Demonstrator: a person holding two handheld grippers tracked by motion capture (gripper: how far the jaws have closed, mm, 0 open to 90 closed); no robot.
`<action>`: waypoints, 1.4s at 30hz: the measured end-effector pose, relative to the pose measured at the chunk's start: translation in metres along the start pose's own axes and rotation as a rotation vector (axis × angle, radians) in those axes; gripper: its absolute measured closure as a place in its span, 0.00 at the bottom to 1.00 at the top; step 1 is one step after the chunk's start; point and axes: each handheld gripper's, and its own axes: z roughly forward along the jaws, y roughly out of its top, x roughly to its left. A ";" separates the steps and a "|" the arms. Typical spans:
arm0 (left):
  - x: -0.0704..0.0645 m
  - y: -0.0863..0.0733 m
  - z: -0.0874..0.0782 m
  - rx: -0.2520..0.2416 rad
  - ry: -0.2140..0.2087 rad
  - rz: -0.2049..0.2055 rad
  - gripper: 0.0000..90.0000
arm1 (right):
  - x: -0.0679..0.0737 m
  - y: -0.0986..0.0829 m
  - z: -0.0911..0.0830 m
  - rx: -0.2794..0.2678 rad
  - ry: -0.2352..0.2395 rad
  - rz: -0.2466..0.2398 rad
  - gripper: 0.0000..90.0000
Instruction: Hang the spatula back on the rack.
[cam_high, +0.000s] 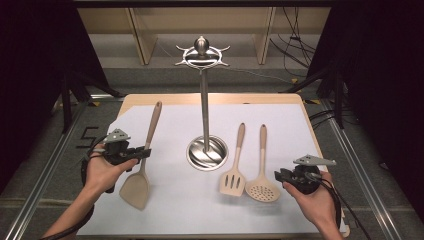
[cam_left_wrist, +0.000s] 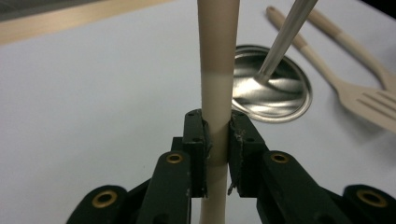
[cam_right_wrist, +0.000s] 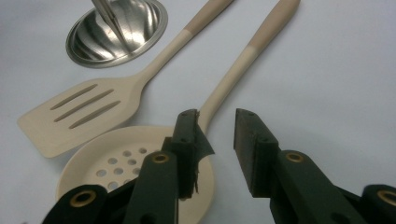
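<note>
Solid spatula (cam_high: 136, 186): blade on desk (cam_high: 175, 210) at left, handle raised. Likely light, stiff, smooth (may pivot); hold at neck. Left gripper (cam_left_wrist: 217, 140) jaws clamped on neck. Right gripper (cam_right_wrist: 217, 140) jaws apart above skimmer (cam_right_wrist: 140, 172).

Bare sheet (cam_high: 180, 200) lies open; the stand (cam_high: 204, 110) blocks the centre.

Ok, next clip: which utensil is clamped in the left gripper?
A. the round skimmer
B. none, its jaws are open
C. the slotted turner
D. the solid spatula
D: the left gripper has its jaws shut on the handle of the solid spatula; the other two utensils lie free on the table.
</note>
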 end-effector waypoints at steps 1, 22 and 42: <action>-0.001 0.000 -0.003 -0.023 -0.004 0.004 0.87 | 0.001 0.000 -0.001 0.004 -0.007 -0.001 0.78; -0.023 0.022 -0.026 -0.175 -0.044 0.090 0.87 | 0.005 0.000 0.002 -0.008 0.015 0.020 0.77; -0.037 0.056 -0.028 -0.218 -0.113 0.195 0.87 | 0.005 0.000 0.001 -0.001 -0.007 0.023 0.77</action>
